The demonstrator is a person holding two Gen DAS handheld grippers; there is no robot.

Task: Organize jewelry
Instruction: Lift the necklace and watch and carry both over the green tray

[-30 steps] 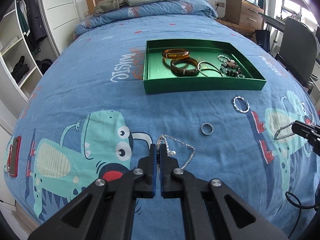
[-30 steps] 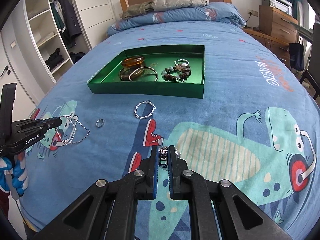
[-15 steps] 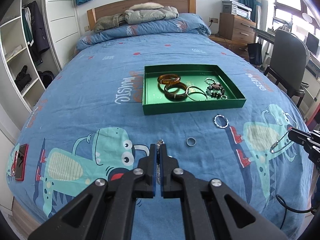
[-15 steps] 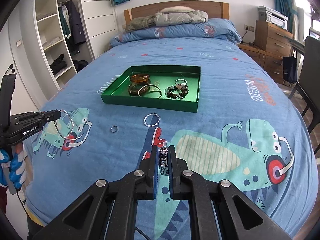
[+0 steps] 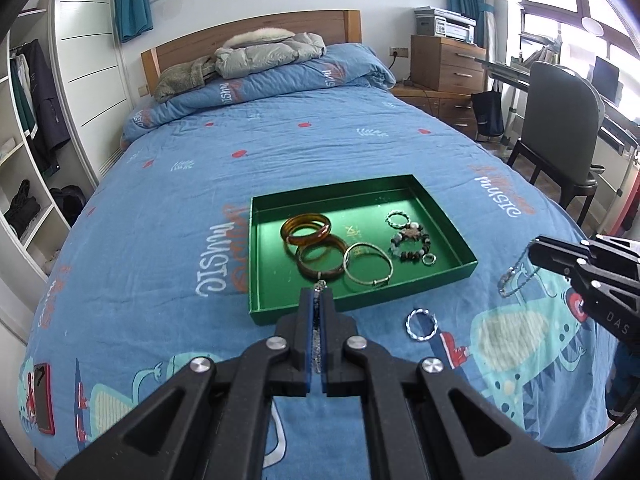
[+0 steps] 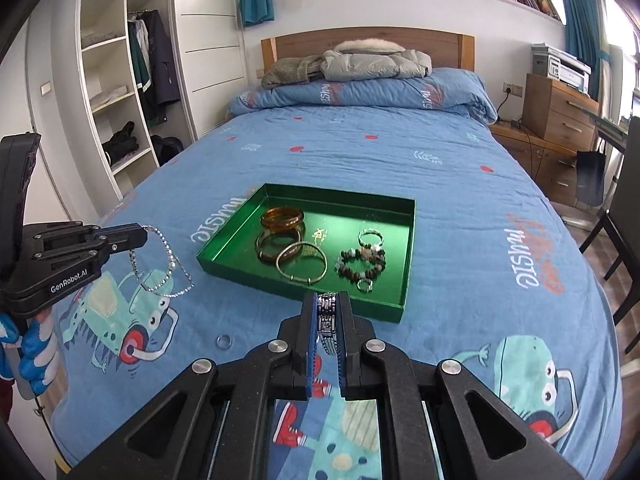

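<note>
A green tray (image 5: 444,218) (image 6: 408,248) lies on the blue bed and holds amber bangles (image 5: 306,230), a thin metal bangle (image 5: 367,265), a beaded bracelet (image 5: 412,246) and small rings. My left gripper (image 5: 319,294) is shut on a silver chain necklace (image 6: 160,264), which hangs from it above the bed, left of the tray in the right wrist view. My right gripper (image 6: 326,300) is shut on a silver link bracelet (image 6: 327,312), which dangles from it in the left wrist view (image 5: 514,276). A twisted silver ring (image 5: 421,323) and a small plain ring (image 6: 224,342) lie on the bed in front of the tray.
A red phone (image 5: 42,396) lies near the bed's left edge. A folded duvet and jackets (image 5: 260,60) sit at the headboard. A chair (image 5: 560,136) and desk stand to the right, open shelves (image 6: 116,92) to the left.
Both grippers have risen from the bed and moved toward the tray, each carrying its piece. The necklace left the bedspread and now hangs free.
</note>
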